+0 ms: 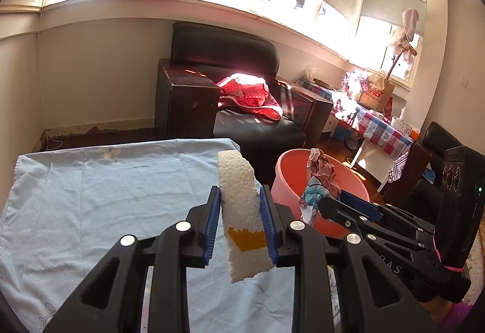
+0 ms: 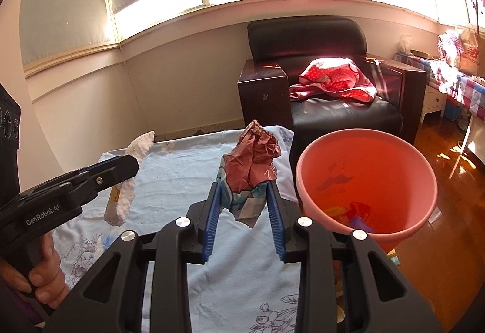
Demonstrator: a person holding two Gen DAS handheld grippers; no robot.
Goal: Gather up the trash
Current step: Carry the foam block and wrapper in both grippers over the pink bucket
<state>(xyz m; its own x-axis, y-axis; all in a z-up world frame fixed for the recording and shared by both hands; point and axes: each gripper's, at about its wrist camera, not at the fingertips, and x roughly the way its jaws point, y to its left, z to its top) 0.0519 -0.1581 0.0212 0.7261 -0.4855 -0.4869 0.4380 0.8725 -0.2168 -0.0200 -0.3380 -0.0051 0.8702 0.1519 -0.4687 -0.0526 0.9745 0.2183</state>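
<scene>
My left gripper (image 1: pixel 239 196) is shut on a white foam slab (image 1: pixel 241 205) with a yellow patch, held upright above the light blue cloth (image 1: pixel 91 196). It also shows in the right wrist view (image 2: pixel 121 199). My right gripper (image 2: pixel 244 190) is shut on a crumpled brown and blue wrapper (image 2: pixel 253 163), held just left of the pink bin (image 2: pixel 366 178). In the left wrist view the right gripper (image 1: pixel 336 199) holds the wrapper (image 1: pixel 321 178) over the pink bin's (image 1: pixel 291 178) rim. Some colourful trash lies at the bin's bottom.
A black leather armchair (image 2: pixel 333 84) with a red dotted cloth (image 2: pixel 333 78) stands behind the table. A checked-cloth table (image 1: pixel 379 123) with bags stands at the right. Wooden floor (image 2: pixel 439 227) lies right of the bin.
</scene>
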